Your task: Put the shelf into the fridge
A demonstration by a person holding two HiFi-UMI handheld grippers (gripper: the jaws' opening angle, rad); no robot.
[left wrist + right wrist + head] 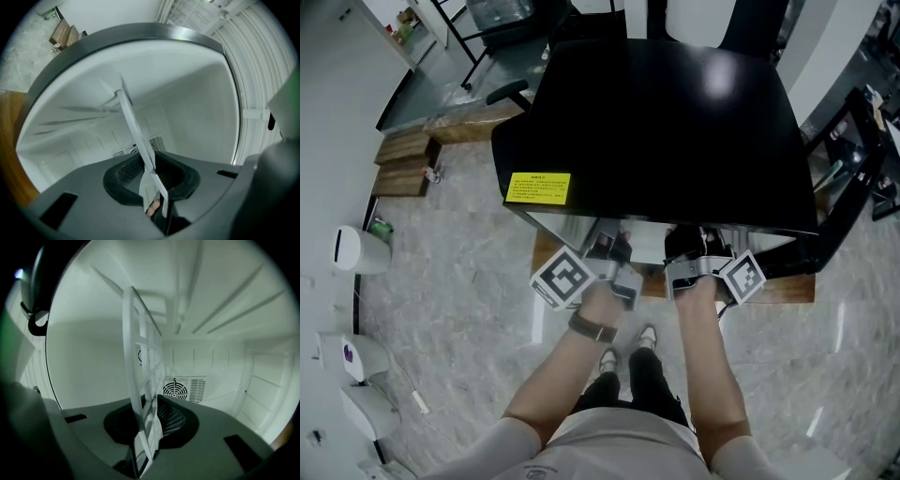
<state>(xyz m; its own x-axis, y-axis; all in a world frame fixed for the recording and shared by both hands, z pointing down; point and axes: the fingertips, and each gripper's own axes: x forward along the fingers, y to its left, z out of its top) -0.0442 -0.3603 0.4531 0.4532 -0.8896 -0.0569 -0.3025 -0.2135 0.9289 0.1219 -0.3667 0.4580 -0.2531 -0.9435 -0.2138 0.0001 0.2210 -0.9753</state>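
1. Forearms (712, 366) first, bare and stretched forward, with a dark wristwatch (592, 328) on the left one. Each leads to a black-and-white marker cube (565, 278) at the fridge's mouth.
2. Left tongs (151, 174): matt grey shell, black ribbed pads, and they're clenched on the near edge of the shelf (136, 131). The thin white strip comes straight up out of the pinch.
3. Right tongs (150, 420) are the same build, and they too are clamped on the shelf's near edge, alongside the left pair.
4. On to the shelf itself: white plastic, flat and slim, a lattice of rectangular openings between straight bars. The right gripper view shows that grid best.
5. Direction now! Both gripper views catch it edge-on, running from the pads away toward the back wall. It sits inside the cavity, hidden under the top in the head view. Which side is the longer one, I can't tell from these angles.
6. Around it is the fridge (666, 122), with a glossy black top, rounded corners and a yellow sticker (539, 187) near the front edge.
7. Farther in, smooth white walls carry moulded ribs, and a round fan grille (175, 390) sits in the back wall.
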